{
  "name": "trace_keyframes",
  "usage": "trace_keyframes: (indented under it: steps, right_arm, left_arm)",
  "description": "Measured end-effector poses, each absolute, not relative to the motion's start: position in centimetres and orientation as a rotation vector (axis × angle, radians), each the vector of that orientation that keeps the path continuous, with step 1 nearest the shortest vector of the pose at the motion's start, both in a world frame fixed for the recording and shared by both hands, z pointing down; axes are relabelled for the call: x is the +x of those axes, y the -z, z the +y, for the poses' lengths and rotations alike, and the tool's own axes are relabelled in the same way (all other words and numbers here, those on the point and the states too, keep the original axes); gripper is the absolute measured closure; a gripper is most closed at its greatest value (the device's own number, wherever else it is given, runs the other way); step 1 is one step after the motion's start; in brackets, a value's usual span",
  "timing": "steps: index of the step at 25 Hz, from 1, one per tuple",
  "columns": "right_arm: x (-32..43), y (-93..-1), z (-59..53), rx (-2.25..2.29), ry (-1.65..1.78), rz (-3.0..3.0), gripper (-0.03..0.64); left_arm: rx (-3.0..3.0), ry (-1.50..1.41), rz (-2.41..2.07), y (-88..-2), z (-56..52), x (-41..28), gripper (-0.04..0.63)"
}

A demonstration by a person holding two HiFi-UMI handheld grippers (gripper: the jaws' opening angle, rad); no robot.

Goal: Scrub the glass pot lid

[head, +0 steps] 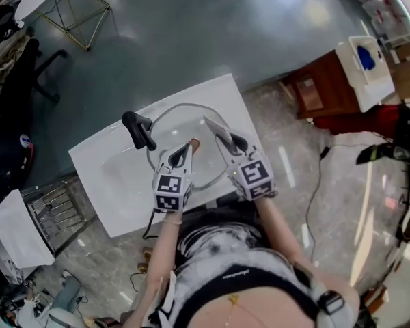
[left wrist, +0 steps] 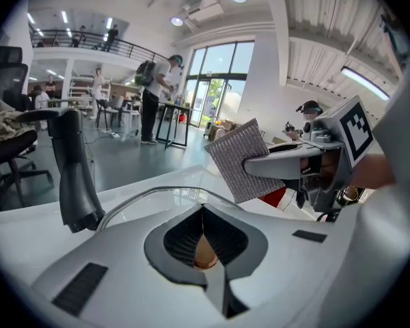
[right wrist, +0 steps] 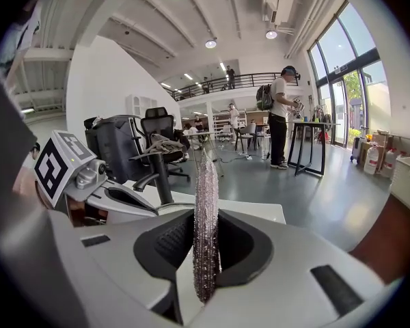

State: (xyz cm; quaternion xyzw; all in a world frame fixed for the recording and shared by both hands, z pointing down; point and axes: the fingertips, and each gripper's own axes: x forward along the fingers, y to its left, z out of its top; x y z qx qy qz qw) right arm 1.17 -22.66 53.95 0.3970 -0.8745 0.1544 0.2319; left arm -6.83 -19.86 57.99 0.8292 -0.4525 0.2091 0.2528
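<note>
1. Grip state. My left hand-held gripper [head: 188,147] is pressed together on the brown knob [left wrist: 203,251] at the centre of the glass pot lid [head: 172,120]. My right hand-held gripper [head: 223,139] pinches a silver mesh scrub pad [right wrist: 206,203] by one edge, with most of the pad standing free beyond the jaws.

2. Location. The lid sits over the bowl of the white sink [head: 102,166]. The black faucet [head: 139,130] is at about 10 o'clock from the knob. I cannot tell whether the rim rests on the basin or hangs just above it.

3. Reason for the hold. The knob is the only solid handle on the glass. Clamping it steadies the lid against the rubbing force and leaves the glass face uncovered. Holding the pad by its edge leaves a broad free face to apply. That face is at about 2 o'clock from the knob, near the glass. Contact cannot be confirmed.

4. Approach. Seen from the head view, the left hand-held gripper enters from 6 o'clock and the right from about 5 o'clock.

5. Orientation. The lid is round and has no long axis. Its outline reads as nearly circular from above, so I judge it close to level, with the knob side up.
</note>
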Motion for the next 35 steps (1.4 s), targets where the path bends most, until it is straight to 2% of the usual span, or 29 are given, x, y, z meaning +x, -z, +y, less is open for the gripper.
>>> trace_keyframes:
  steps: [2, 3, 7, 10, 18, 19, 23, 35]
  right_arm:
    - [1.1, -54.7, -22.5, 1.068, -0.425, -2.386, 0.541]
    - [1.1, -55.1, -22.5, 1.057, -0.424, -2.377, 0.541]
    - [1.3, -55.9, -22.5, 1.035, -0.416, -2.352, 0.541]
    - [1.6, -56.5, -22.3, 1.015, -0.418, -2.333, 0.541]
    - [2.6, -56.8, -22.2, 1.041, -0.424, -2.315, 0.541]
    - [2.8, -56.7, -22.3, 1.046, -0.424, -2.314, 0.541]
    - [3.4, -56.6, -22.3, 1.062, -0.423, -2.311, 0.541]
    - [4.1, -57.4, -22.7, 1.012, -0.269, -2.251, 0.541]
  left_arm:
    - [2.263, -0.599, -1.213, -58.3, -19.8, -6.7, 0.581]
    - [2.271, -0.619, -1.202, -58.4, -19.8, -6.6, 0.553]
    - [2.320, -0.781, -1.114, -59.7, -19.3, -5.6, 0.401]
    - [2.331, -0.955, -1.070, -61.5, -18.8, -5.3, 0.376]
    - [2.281, -1.080, -1.009, -64.4, -18.4, -5.2, 0.377]
    - [2.284, -1.084, -1.009, -64.6, -18.4, -5.2, 0.394]
    - [2.292, -1.051, -1.037, -64.6, -18.5, -5.2, 0.423]
    - [2.295, -1.037, -0.994, -64.4, -18.3, -4.5, 0.426]
